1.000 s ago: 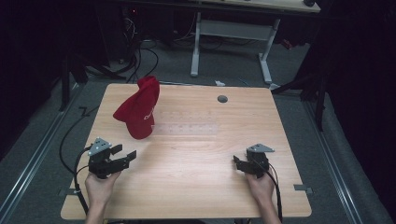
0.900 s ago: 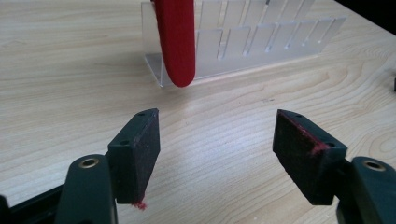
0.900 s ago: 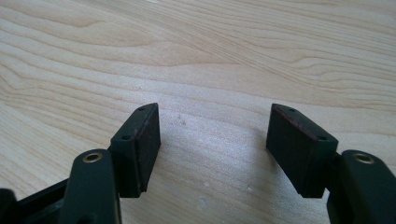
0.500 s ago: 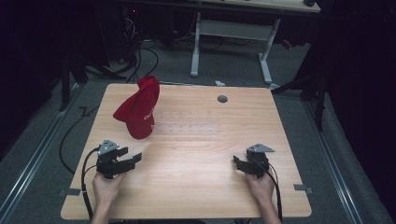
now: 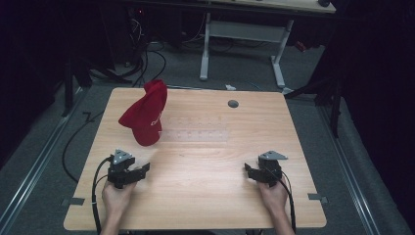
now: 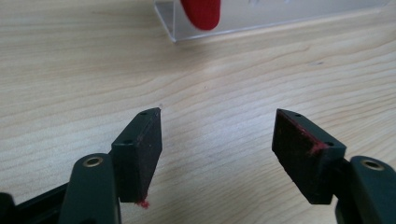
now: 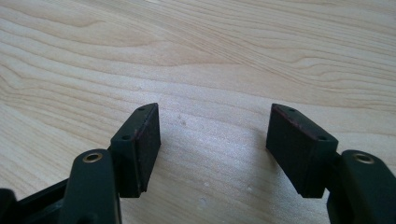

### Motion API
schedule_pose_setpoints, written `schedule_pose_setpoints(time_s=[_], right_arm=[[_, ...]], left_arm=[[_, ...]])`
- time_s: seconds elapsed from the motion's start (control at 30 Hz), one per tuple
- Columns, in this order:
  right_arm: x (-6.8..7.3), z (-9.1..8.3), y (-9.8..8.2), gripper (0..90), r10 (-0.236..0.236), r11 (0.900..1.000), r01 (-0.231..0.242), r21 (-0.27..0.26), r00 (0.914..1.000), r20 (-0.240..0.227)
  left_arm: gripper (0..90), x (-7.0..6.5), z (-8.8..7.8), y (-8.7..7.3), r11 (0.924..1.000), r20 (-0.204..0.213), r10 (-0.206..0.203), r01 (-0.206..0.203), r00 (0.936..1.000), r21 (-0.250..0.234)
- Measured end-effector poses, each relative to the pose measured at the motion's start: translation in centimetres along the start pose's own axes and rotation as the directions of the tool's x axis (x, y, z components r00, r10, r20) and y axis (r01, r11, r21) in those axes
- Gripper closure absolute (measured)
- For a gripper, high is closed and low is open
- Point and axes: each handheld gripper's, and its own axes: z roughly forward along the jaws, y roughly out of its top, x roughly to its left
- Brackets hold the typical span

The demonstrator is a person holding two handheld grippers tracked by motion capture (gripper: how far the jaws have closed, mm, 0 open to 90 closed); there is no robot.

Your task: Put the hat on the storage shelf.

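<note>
Red cap [image 5: 145, 113] stands propped on a clear stand [image 5: 195, 133] toward the far left of the worktop [image 5: 205, 196], just ahead of the left tool [image 5: 133, 172], the nearer one. Left tool and right tool [image 5: 254, 172] both gape wide, holding nothing.

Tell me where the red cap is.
In the high view the red cap sits on the table's far left part, propped at the clear stand's left end.

Wooden table [image 5: 195, 196] bears red cap [image 5: 145, 113], clear stand [image 5: 195, 133].
</note>
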Motion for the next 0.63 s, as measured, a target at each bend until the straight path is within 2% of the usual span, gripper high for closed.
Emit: schedule_pose_setpoints(time_s=[0.2, 0.37, 0.63], right_arm=[[0.0, 0.0, 0.0, 35.5, -0.001, 1.0, 0.001, 0.0, 1.0, 0.0], [0.0, 0.0, 0.0, 35.5, -0.003, 1.0, 0.003, 0.0, 1.0, -0.001], [0.0, 0.0, 0.0, 35.5, -0.001, 1.0, 0.001, 0.0, 1.0, -0.001]], left_arm=[[31.1, 0.1, 0.9, -1.4, 0.9955, -0.038, 0.091, -0.09, 0.9951, 0.03], [30.4, 0.0, 1.0, -1.5, 0.9959, -0.036, 0.09, -0.089, 0.9953, 0.018], [23.1, 0.0, 1.0, -1.6, 0.9939, -0.013, 0.103, -0.102, 0.9946, 0.042]])
